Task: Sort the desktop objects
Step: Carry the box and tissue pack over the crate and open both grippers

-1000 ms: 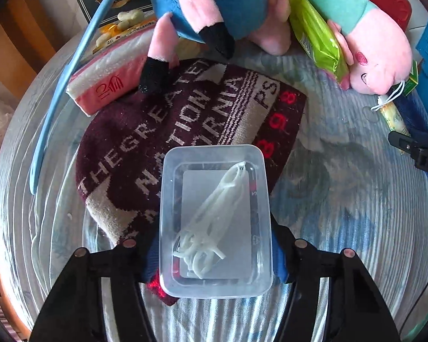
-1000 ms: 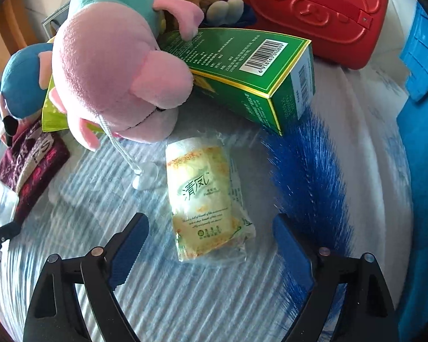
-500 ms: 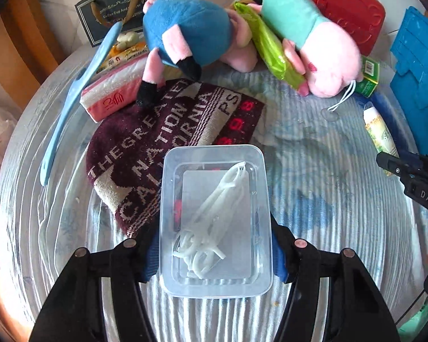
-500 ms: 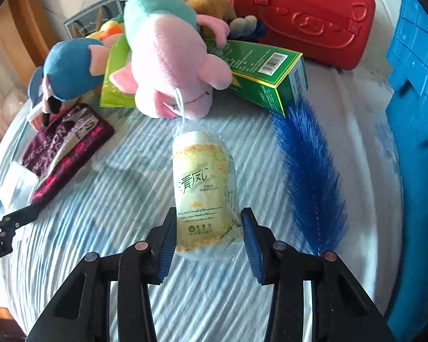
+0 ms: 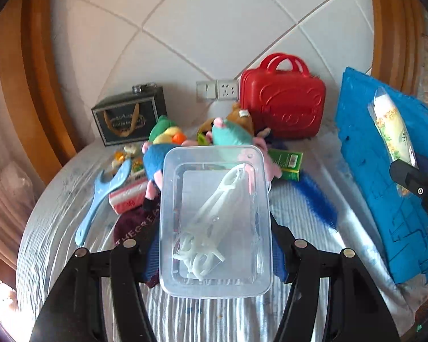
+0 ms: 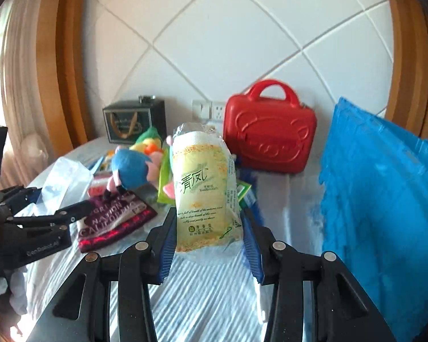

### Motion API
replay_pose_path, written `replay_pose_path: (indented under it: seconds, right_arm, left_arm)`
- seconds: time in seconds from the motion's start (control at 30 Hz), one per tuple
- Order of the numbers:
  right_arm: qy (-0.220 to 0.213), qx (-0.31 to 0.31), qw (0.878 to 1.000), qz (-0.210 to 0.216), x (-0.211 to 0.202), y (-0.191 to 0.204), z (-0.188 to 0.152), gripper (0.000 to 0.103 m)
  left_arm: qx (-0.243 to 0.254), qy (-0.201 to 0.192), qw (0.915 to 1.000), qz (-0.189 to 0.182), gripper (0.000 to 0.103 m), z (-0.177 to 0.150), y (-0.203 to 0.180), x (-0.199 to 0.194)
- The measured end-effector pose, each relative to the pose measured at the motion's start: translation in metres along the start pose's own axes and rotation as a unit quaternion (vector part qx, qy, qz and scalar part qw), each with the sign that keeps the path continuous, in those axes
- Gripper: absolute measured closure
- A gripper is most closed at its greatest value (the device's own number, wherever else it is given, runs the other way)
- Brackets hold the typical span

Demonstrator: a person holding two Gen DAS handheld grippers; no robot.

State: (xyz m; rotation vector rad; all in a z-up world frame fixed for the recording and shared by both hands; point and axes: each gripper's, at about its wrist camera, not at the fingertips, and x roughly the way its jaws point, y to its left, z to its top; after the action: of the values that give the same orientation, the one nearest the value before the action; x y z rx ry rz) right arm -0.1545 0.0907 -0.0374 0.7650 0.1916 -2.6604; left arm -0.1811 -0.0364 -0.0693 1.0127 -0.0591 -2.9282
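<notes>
Right wrist view: right gripper (image 6: 209, 242) clamped on tissue pack (image 6: 204, 188), long axis toward 12, lifted off table (image 6: 202, 293); blue bin (image 6: 385, 199) at 3, nearest. Left gripper (image 5: 214, 256) clenching clear box (image 5: 215, 219), aloft.

Plush toys (image 5: 168, 154) half hidden behind clear box (image 5: 214, 216); blue crate (image 6: 385, 199) cut off at right edge

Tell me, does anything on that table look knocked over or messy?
Yes. The plush toys lie toppled in a heap near the back, with a green box on its side against them. A maroon knit cloth sits rumpled in front, and a blue feather lies loose.
</notes>
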Motion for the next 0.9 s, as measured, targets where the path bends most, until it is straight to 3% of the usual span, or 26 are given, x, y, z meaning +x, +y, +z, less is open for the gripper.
replay_pose_path:
  seconds: [0.2, 0.4, 0.67, 0.9]
  right_arm:
    - [-0.085, -0.002, 0.996, -0.031, -0.092, -0.034, 0.017, 0.061]
    - [-0.138, 0.033, 0.983, -0.117, -0.164, -0.098, 0.016, 0.061]
    - [-0.146, 0.078, 0.957, -0.240, -0.215, -0.193, -0.006, 0.061]
    - [-0.128, 0.082, 0.941, -0.302, -0.234, -0.249, -0.024, 0.061]
  left_arm:
    - [0.041, -0.068, 0.9956, -0.050, 0.043, 0.026, -0.061, -0.050]
    - [0.081, -0.120, 0.9834, -0.109, 0.043, 0.052, -0.136, -0.089]
    - [0.121, -0.161, 0.9647, -0.169, 0.043, 0.073, -0.243, -0.127]
    - [0.153, -0.150, 0.9569, -0.196, 0.043, 0.069, -0.318, -0.144]
